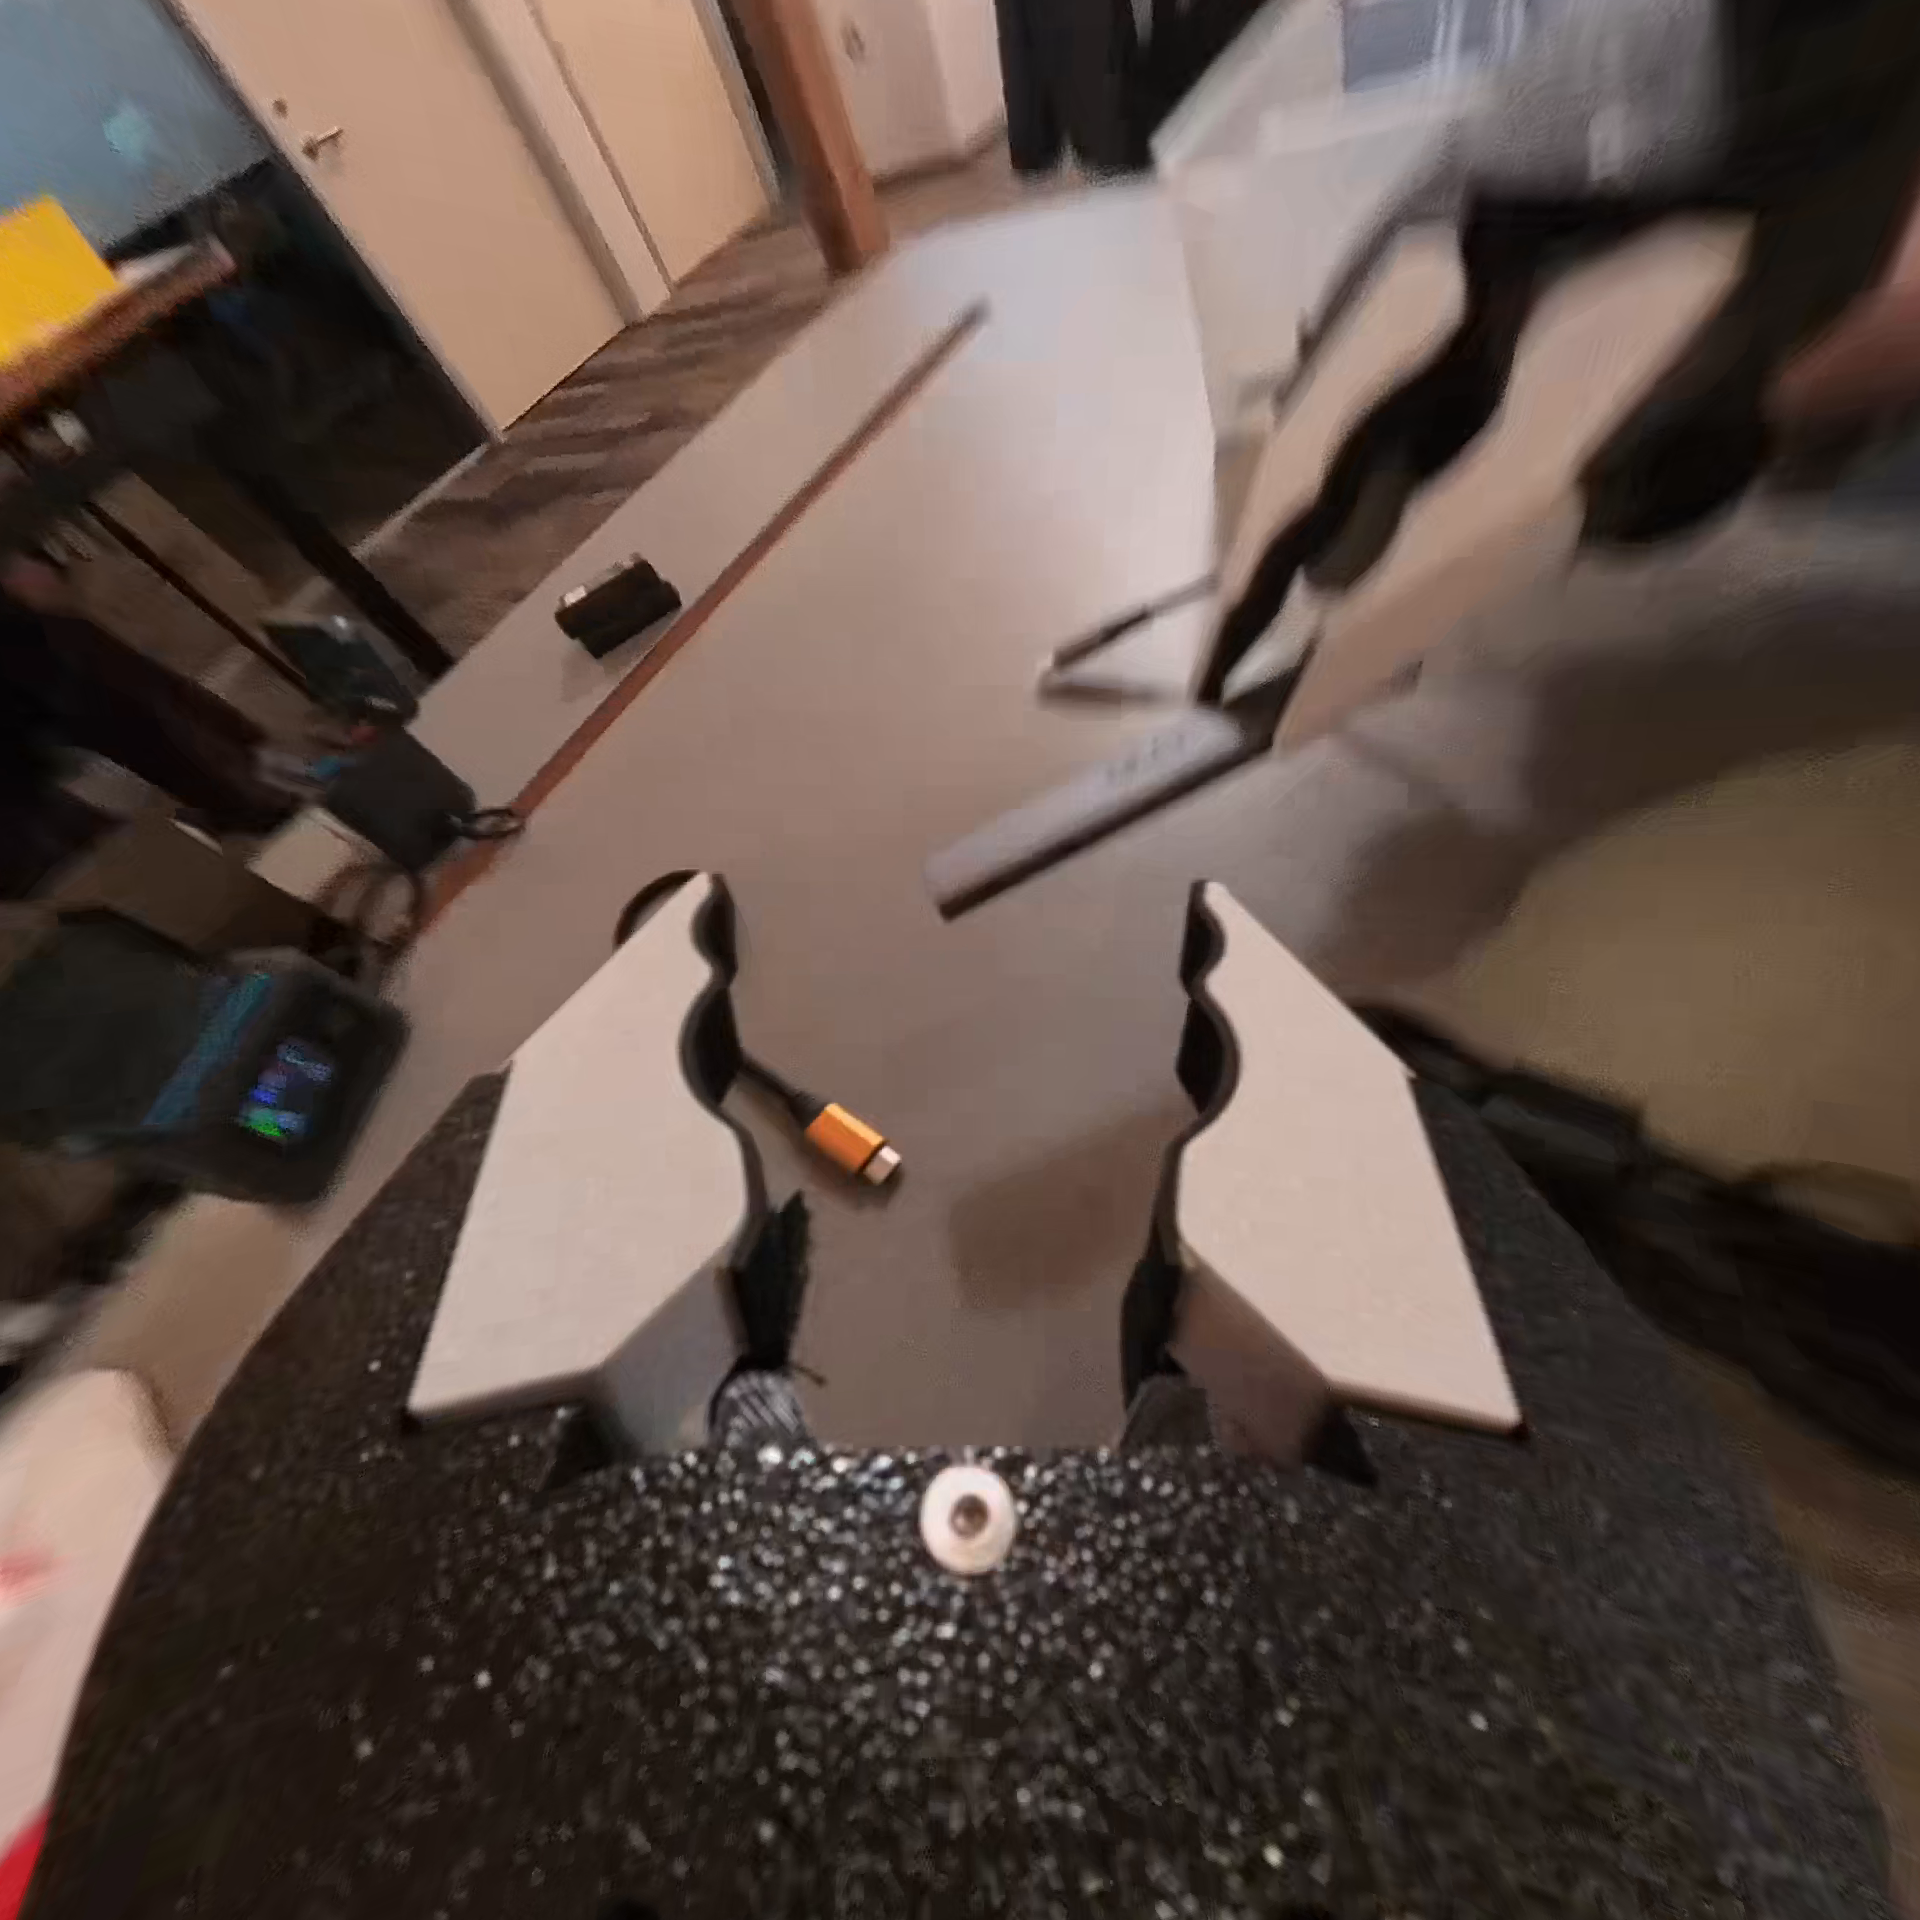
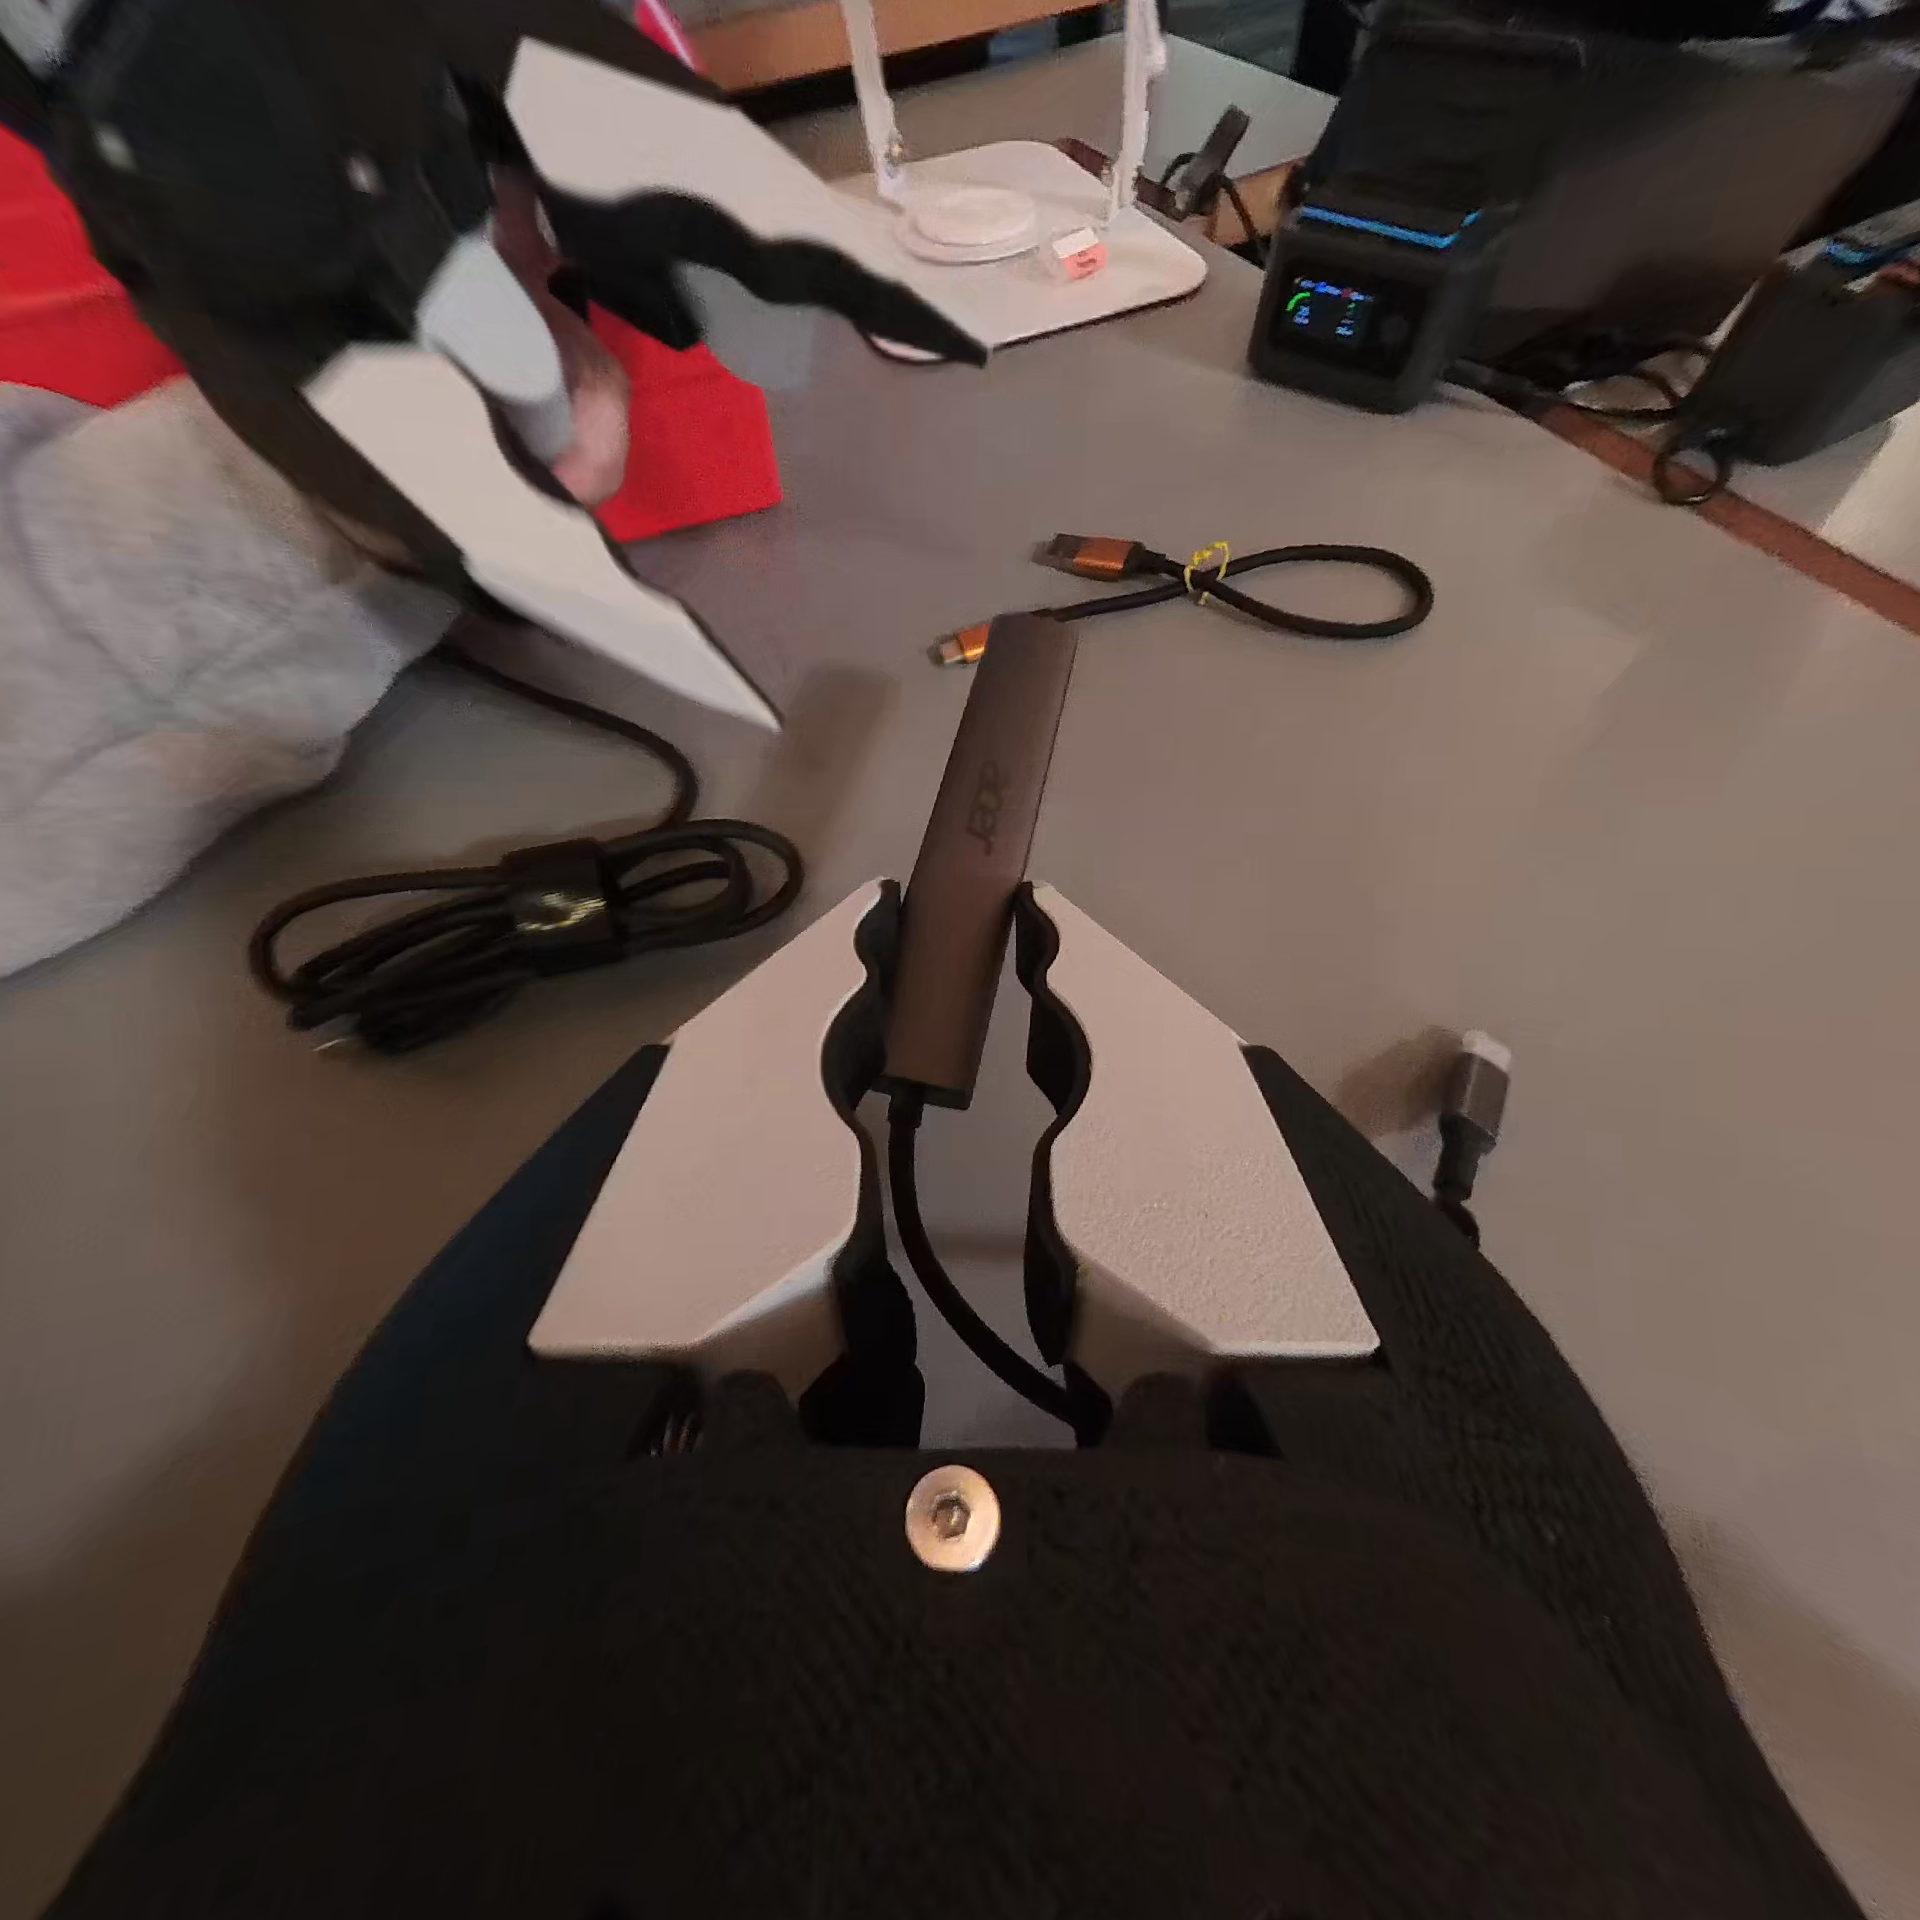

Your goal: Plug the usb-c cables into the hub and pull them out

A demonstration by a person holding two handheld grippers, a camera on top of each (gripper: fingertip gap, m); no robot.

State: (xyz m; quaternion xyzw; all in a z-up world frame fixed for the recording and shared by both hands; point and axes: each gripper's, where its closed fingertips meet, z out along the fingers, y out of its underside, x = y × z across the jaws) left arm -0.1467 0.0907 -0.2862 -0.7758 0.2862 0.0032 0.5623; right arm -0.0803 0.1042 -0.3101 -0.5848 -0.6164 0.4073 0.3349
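Note:
My right gripper is shut on the near end of a slim dark grey hub, which points away toward the short cable. The hub's black tail cable runs back between the fingers; a grey plug lies to the right. A short black cable with two orange USB-C plugs lies just beyond the hub. My left gripper is open and empty, over one orange plug on the table. It also shows in the right wrist view, open. The hub and the blurred right gripper lie ahead of it.
A coiled black cable lies left of the hub. A white stand, a black power unit with a lit screen, a red object and grey cloth ring the grey table. A small black box sits farther off. My right tips are about 15 cm from the orange plug, my left tips only 9 cm.

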